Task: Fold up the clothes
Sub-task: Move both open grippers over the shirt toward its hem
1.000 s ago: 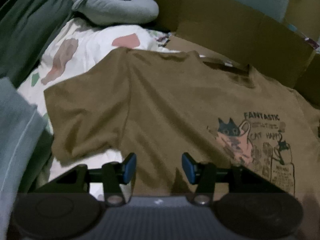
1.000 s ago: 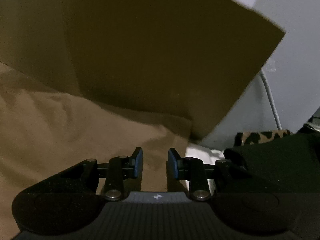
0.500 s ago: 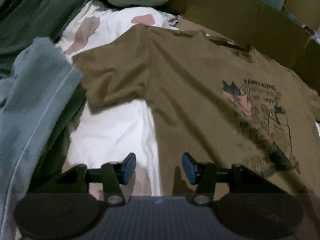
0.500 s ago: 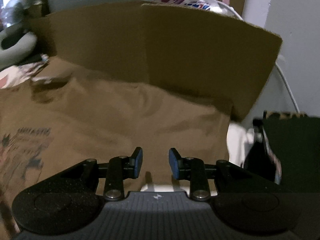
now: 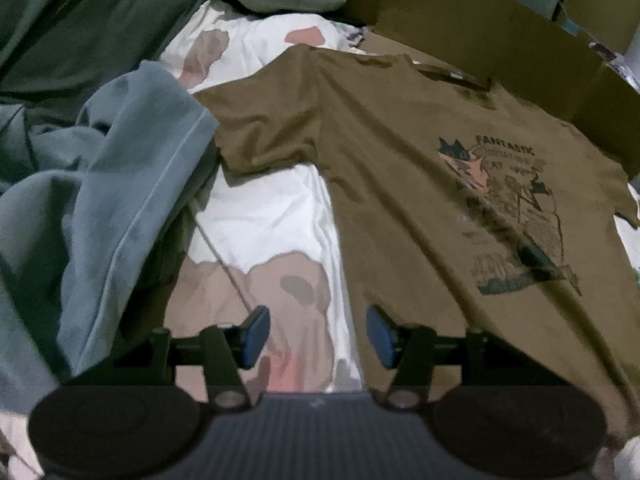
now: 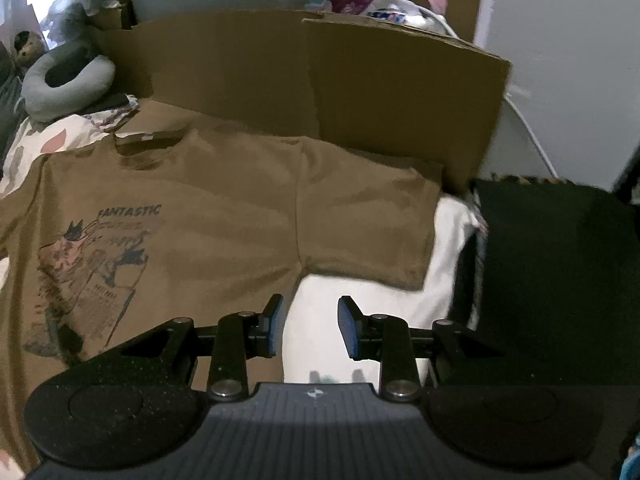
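Brown cat-print T-shirt (image 5: pixel 420 168) lay flat, print up, on the patterned bedsheet (image 5: pixel 264 216), before a cardboard panel (image 6: pixel 320 80). Left tongs (image 5: pixel 316 336) and right tongs (image 6: pixel 308 326) hovered apart, empty, at its side edges.

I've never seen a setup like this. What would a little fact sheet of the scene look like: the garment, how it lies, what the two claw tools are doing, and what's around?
garment: brown T-shirt with a cat print and the word FANTASTIC
lie: spread flat, print up, both sleeves out, not yet folded
surface: patterned white bedsheet
left gripper: open, empty, at the shirt's side edge
right gripper: open, empty, at the shirt's other side edge
behind shirt: cardboard panel
nearby: blue-grey cloth; grey neck pillow; black fabric
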### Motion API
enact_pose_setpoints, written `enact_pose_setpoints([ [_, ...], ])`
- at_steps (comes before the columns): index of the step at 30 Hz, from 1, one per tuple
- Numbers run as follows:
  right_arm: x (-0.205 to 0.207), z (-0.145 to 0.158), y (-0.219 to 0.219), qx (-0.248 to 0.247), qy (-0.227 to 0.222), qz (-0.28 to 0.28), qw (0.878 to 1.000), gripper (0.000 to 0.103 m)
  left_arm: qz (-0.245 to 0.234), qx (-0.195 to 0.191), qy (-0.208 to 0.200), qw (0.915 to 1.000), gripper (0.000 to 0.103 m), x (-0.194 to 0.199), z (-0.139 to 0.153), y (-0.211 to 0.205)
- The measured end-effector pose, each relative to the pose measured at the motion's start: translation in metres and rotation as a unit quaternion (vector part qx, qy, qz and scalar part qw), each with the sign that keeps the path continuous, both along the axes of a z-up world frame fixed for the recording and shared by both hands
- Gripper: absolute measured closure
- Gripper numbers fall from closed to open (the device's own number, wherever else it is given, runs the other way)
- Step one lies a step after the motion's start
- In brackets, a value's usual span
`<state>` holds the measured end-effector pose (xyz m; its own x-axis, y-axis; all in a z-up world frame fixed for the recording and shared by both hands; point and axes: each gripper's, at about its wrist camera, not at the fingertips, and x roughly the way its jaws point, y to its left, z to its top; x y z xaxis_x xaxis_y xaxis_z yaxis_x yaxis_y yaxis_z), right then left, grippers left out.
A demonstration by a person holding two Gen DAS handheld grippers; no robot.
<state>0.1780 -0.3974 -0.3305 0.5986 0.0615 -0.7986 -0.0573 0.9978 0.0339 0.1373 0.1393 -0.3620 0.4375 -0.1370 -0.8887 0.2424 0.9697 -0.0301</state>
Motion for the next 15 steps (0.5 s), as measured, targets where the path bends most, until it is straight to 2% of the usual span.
enact_pose_setpoints([
  [8, -0.068, 0.0, -0.016, 0.006, 0.037, -0.001, 0.999, 0.067, 0.008, -0.024, 0.015, 0.9996, 0.045, -0.029, 0.0, 0.007],
  [15, -0.129, -0.026, -0.03, 0.008, 0.078, -0.016, 0.997, 0.067, -0.003, -0.029, 0.036, 0.9989, 0.045, -0.049, -0.014, 0.001],
])
